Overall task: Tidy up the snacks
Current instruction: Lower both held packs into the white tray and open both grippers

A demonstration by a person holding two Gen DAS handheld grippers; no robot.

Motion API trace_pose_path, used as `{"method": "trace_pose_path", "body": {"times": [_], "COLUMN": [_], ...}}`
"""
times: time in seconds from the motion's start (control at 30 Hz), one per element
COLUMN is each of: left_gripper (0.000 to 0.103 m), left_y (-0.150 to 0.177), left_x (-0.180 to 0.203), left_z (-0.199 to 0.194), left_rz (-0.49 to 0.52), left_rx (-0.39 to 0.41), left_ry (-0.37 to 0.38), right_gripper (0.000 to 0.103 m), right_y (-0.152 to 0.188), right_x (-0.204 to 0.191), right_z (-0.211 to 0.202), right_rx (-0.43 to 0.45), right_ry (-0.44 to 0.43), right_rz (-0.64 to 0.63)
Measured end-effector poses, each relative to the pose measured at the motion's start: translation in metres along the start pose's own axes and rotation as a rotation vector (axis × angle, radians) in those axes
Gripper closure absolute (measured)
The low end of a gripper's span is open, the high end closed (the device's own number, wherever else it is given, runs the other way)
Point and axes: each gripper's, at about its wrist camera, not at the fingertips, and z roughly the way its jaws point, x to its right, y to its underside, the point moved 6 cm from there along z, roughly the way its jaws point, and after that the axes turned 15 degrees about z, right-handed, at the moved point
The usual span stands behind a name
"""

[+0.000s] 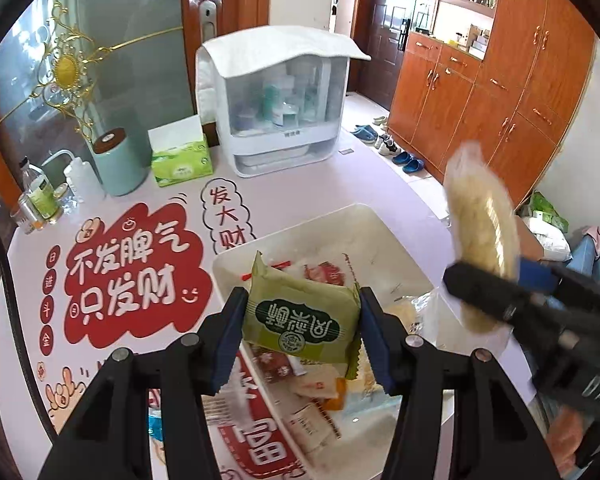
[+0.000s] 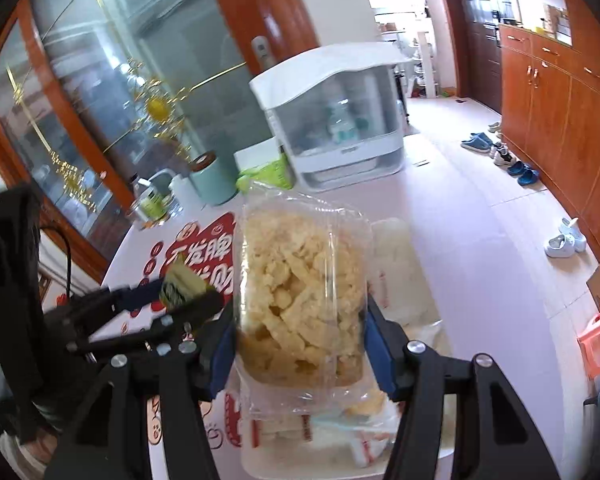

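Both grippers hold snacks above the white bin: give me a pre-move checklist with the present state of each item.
1. Left gripper clamps the green packet on both sides: ok.
2. Right gripper clamps the clear bag of yellow snacks: ok.
3. Green packet is over the white bin: ok.
4. Grippers are apart from each other: ok.
5. Free room left in the bin: cannot tell.

Centre frame: we hold a clear bag of pale yellow snack pieces [image 2: 304,304] clamped in the right hand-held gripper [image 2: 302,344]. Beneath: white tray [image 2: 412,264] on the worktop [image 2: 440,208]. Left: left hand-held gripper [image 2: 180,292] pinching a green packet [image 2: 178,282].
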Motion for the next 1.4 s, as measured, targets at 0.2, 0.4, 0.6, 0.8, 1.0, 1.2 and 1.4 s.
{"method": "trace_pose_path", "body": {"times": [0.2,0.4,0.6,0.8,1.0,1.2,1.4], "left_gripper": [0.049,0.044,0.013,0.013,0.013,0.013,0.012], "left_y": [-0.01,-0.018,-0.015,-0.008,-0.004,0.008,0.022], "left_x": [0.005,-0.003,-0.015,-0.042,-0.068,-0.086,-0.1], "left_z": [0.023,0.038,0.048,0.044,0.027,0.002,-0.025], "left_rz": [-0.022,-0.021,-0.039,-0.111,-0.169,-0.191,-0.216], "left_rx": [-0.045,-0.065,-0.068,-0.067,-0.036,-0.013,0.009], "left_ry": [-0.021,-0.06,-0.071,-0.088,-0.125,-0.155,-0.173], "right_gripper": [0.045,0.045,0.045,0.044,0.044,0.044,0.044], "right_y": [-0.032,-0.045,-0.046,-0.046,-0.045,-0.036,-0.02], "right_x": [0.01,0.014,0.024,0.034,0.033,0.025,0.006], "right_z": [0.01,0.038,0.072,0.08,0.074,0.061,0.042], "right_rx": [0.016,-0.005,-0.052,-0.083,-0.073,-0.076,-0.075], "right_ry": [0.01,0.035,0.095,0.077,0.088,0.069,0.049], "right_rz": [-0.005,-0.026,-0.008,0.043,0.037,0.038,0.006]}}
